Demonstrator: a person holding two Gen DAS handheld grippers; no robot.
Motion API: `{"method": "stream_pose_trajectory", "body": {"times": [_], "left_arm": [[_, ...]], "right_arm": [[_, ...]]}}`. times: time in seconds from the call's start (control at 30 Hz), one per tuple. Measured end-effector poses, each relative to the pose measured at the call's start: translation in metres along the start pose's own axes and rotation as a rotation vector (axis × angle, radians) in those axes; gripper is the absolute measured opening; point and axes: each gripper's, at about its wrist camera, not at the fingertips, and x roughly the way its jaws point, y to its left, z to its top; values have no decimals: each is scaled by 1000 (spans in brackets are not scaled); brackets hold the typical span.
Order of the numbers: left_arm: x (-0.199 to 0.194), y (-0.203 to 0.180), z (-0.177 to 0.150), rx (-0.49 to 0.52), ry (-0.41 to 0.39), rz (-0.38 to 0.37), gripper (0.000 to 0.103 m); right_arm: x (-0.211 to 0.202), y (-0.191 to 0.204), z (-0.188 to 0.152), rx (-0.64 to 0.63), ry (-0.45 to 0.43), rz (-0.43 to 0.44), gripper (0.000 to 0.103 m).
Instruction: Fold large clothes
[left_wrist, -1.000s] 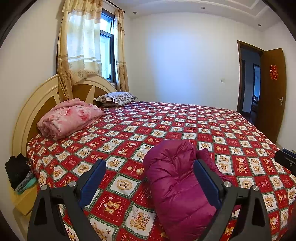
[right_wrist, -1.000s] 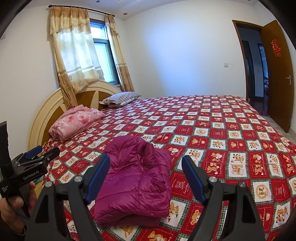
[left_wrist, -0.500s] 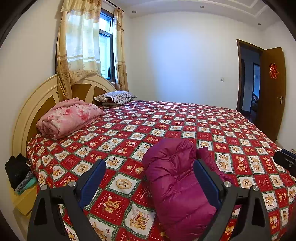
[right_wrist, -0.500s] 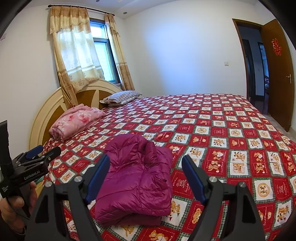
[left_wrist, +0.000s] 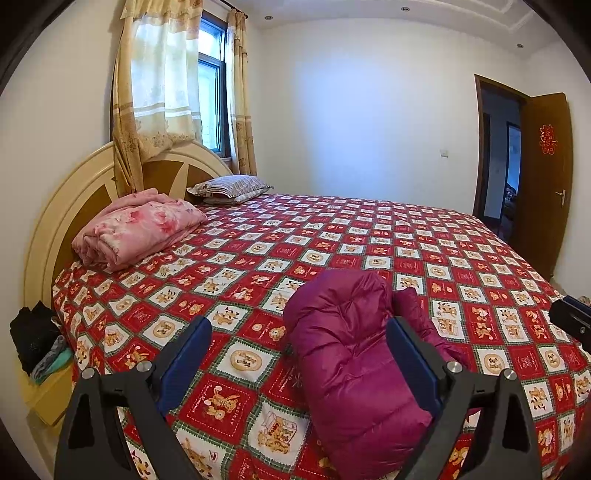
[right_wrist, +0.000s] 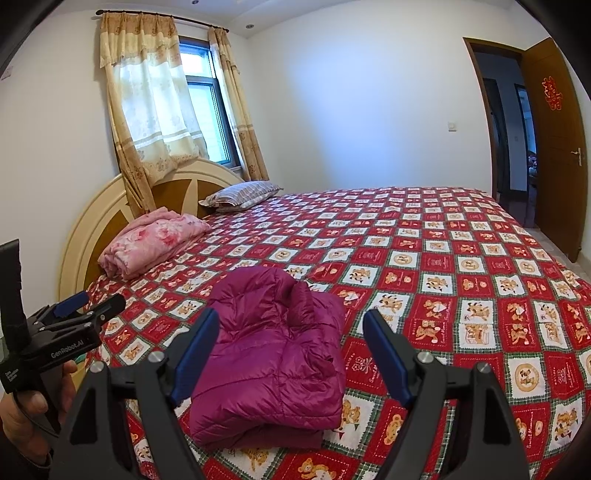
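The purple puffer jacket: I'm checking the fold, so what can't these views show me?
- Purple puffer jacket: sleeves and zipper tucked inside the fold, both views.
- Its near edge: cut off by the frame bottom and the left tongs' right finger, left wrist view.
- Its left edge: behind the right tongs' left finger.

In the left wrist view, the folded jacket (left_wrist: 354, 354) lies on the bed (left_wrist: 369, 236) ahead of the left gripper (left_wrist: 299, 350), partly behind its right finger (left_wrist: 413, 358); the left finger (left_wrist: 184, 354) stands apart from it. Far beyond the left finger lies a folded blanket (left_wrist: 136, 229) against the headboard (left_wrist: 59, 221), a pillow (left_wrist: 232, 186) behind it. In the right wrist view, the jacket (right_wrist: 273, 358) lies between the fingers of the right gripper (right_wrist: 291, 350), just beside the left one. The door (right_wrist: 554, 147) stands far right.
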Motion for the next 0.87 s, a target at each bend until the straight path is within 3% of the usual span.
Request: {"method": "stream_pose_trajectory", "body": {"times": [0.87], "left_arm": [[4,-1,-3,23,-5,8,96]], "right_arm": [[1,4,3,-7,-1,6,84]]}}
